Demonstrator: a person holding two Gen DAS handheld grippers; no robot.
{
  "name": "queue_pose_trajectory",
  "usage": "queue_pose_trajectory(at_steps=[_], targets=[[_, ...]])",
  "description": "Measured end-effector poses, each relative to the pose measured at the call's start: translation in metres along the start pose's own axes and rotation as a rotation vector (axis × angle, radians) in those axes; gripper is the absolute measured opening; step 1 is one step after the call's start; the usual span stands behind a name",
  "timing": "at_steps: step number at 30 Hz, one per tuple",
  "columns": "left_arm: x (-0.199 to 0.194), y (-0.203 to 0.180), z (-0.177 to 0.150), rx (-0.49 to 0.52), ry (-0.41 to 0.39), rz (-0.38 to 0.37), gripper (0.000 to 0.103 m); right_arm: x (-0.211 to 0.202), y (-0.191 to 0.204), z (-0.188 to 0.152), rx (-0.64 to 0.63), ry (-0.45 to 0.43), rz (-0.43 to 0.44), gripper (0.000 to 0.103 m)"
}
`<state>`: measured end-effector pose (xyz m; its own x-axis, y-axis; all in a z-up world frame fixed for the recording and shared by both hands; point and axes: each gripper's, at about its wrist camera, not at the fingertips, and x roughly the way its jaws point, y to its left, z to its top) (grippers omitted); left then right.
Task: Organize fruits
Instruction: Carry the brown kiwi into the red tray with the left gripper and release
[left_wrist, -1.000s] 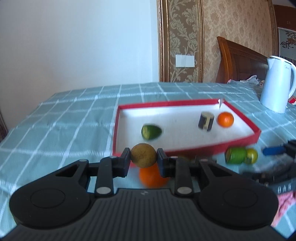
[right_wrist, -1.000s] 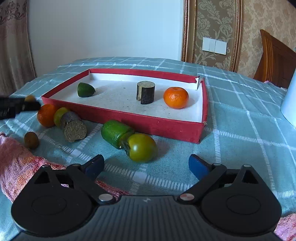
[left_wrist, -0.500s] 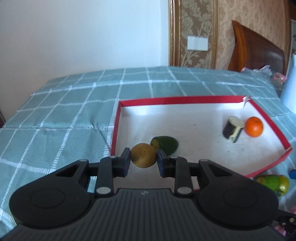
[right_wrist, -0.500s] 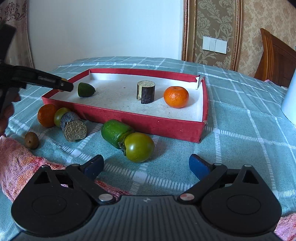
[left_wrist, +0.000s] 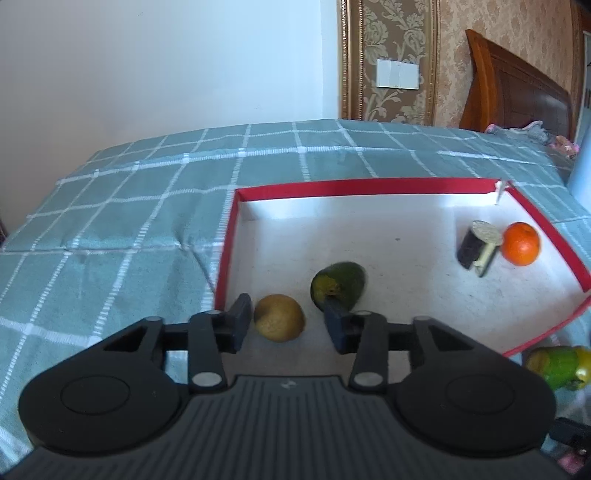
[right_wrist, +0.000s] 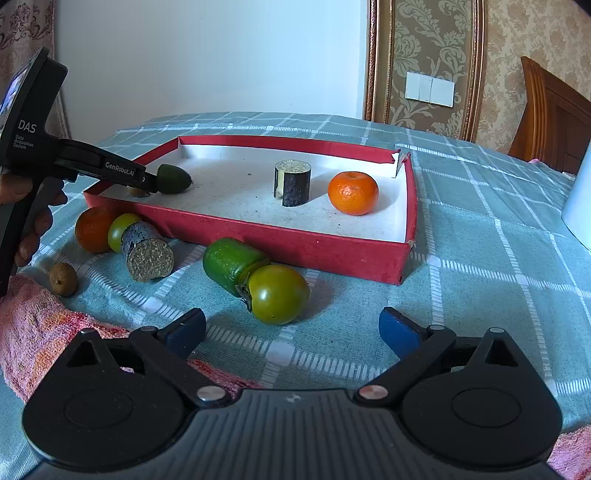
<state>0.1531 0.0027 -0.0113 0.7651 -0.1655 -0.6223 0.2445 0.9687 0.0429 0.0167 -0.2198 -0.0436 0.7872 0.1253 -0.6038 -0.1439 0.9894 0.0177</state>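
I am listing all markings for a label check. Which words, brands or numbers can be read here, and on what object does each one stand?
"DAS": on the left gripper, on the side of its body.
"GenRobot.AI": on the same gripper, along its arm.
Small lines under "DAS": too small to read surely.
Small logo on the right gripper: a mark, no letters.
Fruits, red box, wall switch: no text.

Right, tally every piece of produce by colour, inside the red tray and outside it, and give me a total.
Orange tangerines: 2
Brown kiwi-like fruits: 2
Dark cut cylinders: 2
Green fruits: 4
Total: 10
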Motion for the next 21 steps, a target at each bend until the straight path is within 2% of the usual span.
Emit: queue_pose_trajectory(at_steps=[1,2,3,5,9,11,16,21], targets=[[-0.002,-0.002,-0.001,0.0,-0.003,-0.01,0.054,0.0,0.0,0.0,0.0,0.0,0.0,0.101],[-0.006,-0.004,-0.003,0.004,-0.012,-0.01,0.063,0.0,0.0,0.0,0.0,0.0,0.0,0.101],[-0.009,-0.008,-0.004,0.012,-0.025,0.01,0.078,0.0,0.0,0.0,0.0,0.0,0.0,0.102],[-0.019,-0.013,-0.007,0.035,-0.059,0.018,0.084,0.001,0.001,0.0,-0.001,0.001,0.002,0.102],[-0.04,-0.021,-0.014,0.074,-0.118,0.075,0.094,0.001,0.002,0.0,0.0,0.002,0.002,0.102],[-0.053,-0.02,-0.02,0.07,-0.151,0.081,0.094,0.001,0.002,0.0,0.0,0.001,0.002,0.103],[-0.089,-0.012,-0.047,0.02,-0.212,0.036,0.099,0.002,0.001,0.0,0.0,0.002,0.002,0.103],[-0.106,-0.004,-0.08,0.032,-0.203,-0.011,0.103,0.001,0.001,0.0,0.0,0.002,0.003,0.103]])
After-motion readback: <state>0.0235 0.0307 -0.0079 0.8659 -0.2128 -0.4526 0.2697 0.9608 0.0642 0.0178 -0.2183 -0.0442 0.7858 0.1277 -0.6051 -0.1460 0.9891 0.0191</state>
